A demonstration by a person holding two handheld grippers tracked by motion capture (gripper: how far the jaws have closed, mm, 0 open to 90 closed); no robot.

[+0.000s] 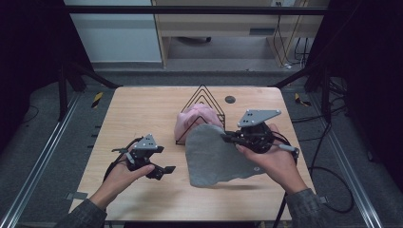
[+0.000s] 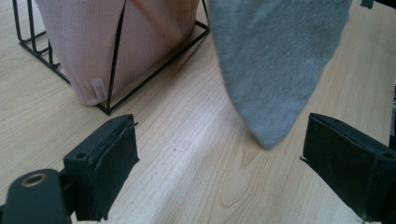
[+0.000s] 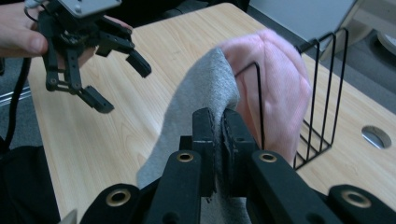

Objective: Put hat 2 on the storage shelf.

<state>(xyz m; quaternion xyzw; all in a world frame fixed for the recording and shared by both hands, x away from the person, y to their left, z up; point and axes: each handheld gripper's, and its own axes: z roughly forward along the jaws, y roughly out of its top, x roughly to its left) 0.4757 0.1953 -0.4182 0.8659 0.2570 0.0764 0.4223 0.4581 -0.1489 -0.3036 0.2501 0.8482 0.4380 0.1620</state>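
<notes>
Pinching the grey cloth (image 1: 216,154) by its upper edge, the right gripper (image 1: 227,137) has its jaws clamped tight on the fabric, so the cloth hangs free above the table (image 1: 142,109), likely to let it drape flat. Over on the other side, the left gripper (image 1: 164,172) waits with jaws spread wide, holding nothing. Behind the cloth, the wire rack (image 1: 203,95) keeps a pink cloth (image 1: 197,116) standing upright between its triangular loops. The left gripper view catches the grey cloth's lowest corner dangling just off the wood; the right gripper view gives the pinch itself, fabric squeezed between both pads.
</notes>
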